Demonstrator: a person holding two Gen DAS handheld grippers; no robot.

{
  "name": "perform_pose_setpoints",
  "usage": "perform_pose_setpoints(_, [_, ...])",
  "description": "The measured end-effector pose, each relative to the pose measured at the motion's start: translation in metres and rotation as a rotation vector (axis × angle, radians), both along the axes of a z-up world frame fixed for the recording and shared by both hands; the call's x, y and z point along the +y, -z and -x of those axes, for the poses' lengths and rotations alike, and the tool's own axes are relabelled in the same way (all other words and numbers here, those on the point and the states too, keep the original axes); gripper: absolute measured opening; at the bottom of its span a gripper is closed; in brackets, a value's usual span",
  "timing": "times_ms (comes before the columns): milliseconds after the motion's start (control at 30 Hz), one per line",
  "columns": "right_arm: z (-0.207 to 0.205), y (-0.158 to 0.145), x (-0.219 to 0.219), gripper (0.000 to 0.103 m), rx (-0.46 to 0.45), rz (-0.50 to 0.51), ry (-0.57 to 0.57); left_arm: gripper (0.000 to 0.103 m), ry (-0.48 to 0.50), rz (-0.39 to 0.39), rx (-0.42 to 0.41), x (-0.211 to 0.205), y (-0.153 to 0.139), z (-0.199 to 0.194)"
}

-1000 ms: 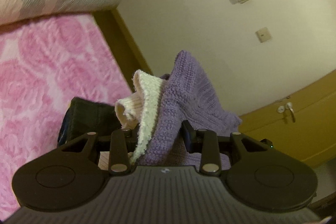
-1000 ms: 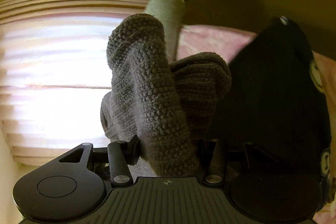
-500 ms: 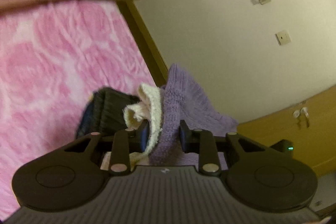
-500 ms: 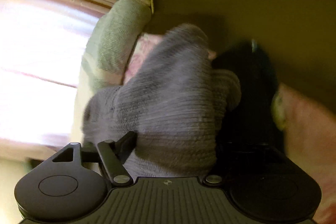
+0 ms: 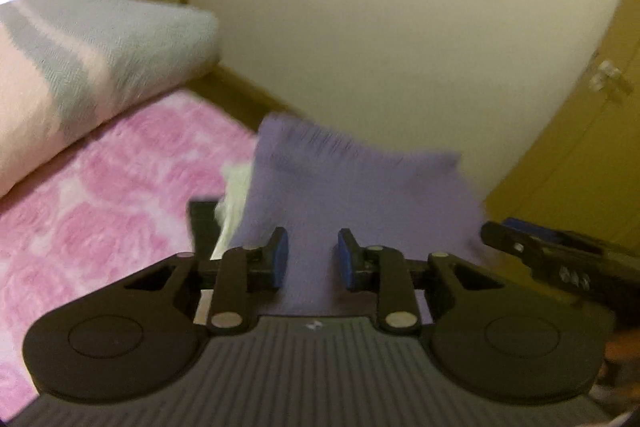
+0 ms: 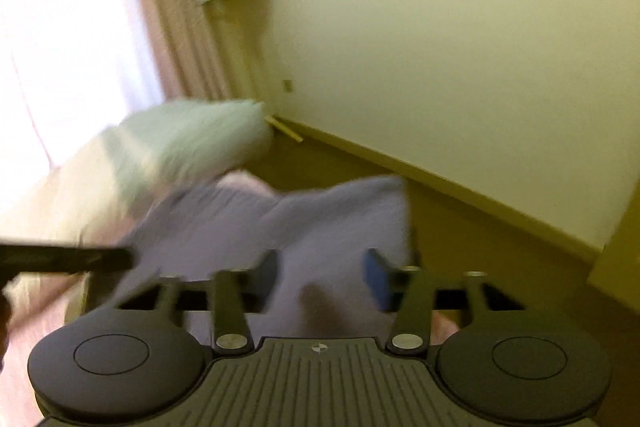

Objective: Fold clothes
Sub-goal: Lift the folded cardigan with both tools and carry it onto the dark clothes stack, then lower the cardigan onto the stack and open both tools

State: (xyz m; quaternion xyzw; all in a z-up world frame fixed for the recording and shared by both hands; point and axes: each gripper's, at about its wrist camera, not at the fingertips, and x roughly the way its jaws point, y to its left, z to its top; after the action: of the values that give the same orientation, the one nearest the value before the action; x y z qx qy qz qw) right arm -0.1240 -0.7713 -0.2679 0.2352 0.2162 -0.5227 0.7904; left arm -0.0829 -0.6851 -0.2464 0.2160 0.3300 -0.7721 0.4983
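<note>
Purple knit sweater (image 5: 360, 187) down on the pink bed (image 5: 100, 207), right at the edge near the wall. Bunched into one small pile, not spread out wide. Bit of white cloth (image 5: 236, 187) peeking out at its left side, and a dark cloth (image 5: 202, 223) just beside or under it there. Too blurry to tell which. Big striped pillow (image 5: 80, 59) farther back on the bed, well apart from the pile.

Left gripper (image 5: 312, 259) hanging just over the sweater, jaws spread, blue pads showing, nothing pinched between them. Right gripper (image 6: 320, 275) close by over the same sweater, jaws spread too, also holding nothing. Both grippers near each other, one on each side of the pile.

How far along? Hard to say for sure. Looks like a sweater made small and resting with other clothes, so maybe a fold done and laid on a stack. Could also be a lumpy heap waiting for a neat fold. Edges too smeared to see if straight or messy. No other loose clothes in view, so no telling how many more to fold. Best guess from here: sweater small and at rest, no tool gripping it.
</note>
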Motion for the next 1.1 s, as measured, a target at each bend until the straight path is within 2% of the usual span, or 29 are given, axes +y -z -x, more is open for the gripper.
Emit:
perform_pose_setpoints(67, [-0.016, 0.030, 0.005, 0.041, 0.057, 0.008, -0.001, 0.013, -0.026, -0.008, -0.031, 0.003, 0.019, 0.000])
perform_pose_setpoints(167, [-0.039, 0.061, 0.013, 0.041, 0.109, 0.035, -0.018, 0.011, -0.075, -0.014, -0.007, 0.009, 0.042, -0.010])
perform_pose_setpoints(300, [-0.039, 0.067, -0.020, 0.041, 0.124, 0.031, -0.065, 0.010, -0.110, -0.004, -0.002, 0.006, 0.052, -0.013])
perform_pose_setpoints(400, [-0.019, 0.054, -0.021, 0.041, 0.131, 0.002, -0.097, 0.009, -0.122, -0.040, 0.017, 0.000, 0.047, -0.016])
perform_pose_setpoints(433, [0.005, 0.036, -0.005, 0.041, 0.136, -0.008, -0.110, 0.009, -0.125, -0.056, 0.020, -0.001, 0.043, -0.016])
perform_pose_setpoints(467, [0.008, 0.027, -0.002, 0.041, 0.128, -0.014, -0.116, 0.009, -0.127, -0.065, 0.023, -0.002, 0.035, -0.017])
perform_pose_setpoints(567, [0.014, 0.010, -0.009, 0.041, 0.083, 0.002, -0.097, 0.008, -0.132, -0.044, 0.034, -0.004, 0.009, -0.014])
perform_pose_setpoints(700, [0.019, -0.001, -0.036, 0.041, 0.060, 0.031, -0.052, 0.009, -0.090, 0.040, 0.046, -0.024, -0.011, 0.001])
perform_pose_setpoints(800, [0.017, -0.001, -0.058, 0.041, 0.046, 0.034, -0.022, 0.010, -0.069, 0.070, 0.012, -0.046, -0.006, 0.015])
perform_pose_setpoints(867, [0.007, 0.017, -0.077, 0.041, 0.054, -0.007, -0.019, 0.010, -0.077, 0.064, -0.032, -0.057, 0.008, 0.018])
perform_pose_setpoints(933, [-0.001, 0.033, -0.093, 0.041, 0.055, -0.049, -0.028, 0.010, -0.095, 0.058, -0.034, -0.062, 0.023, 0.015])
perform_pose_setpoints(1100, [0.015, 0.004, -0.077, 0.041, -0.044, -0.007, -0.041, 0.002, -0.137, 0.055, 0.001, -0.047, 0.014, 0.002])
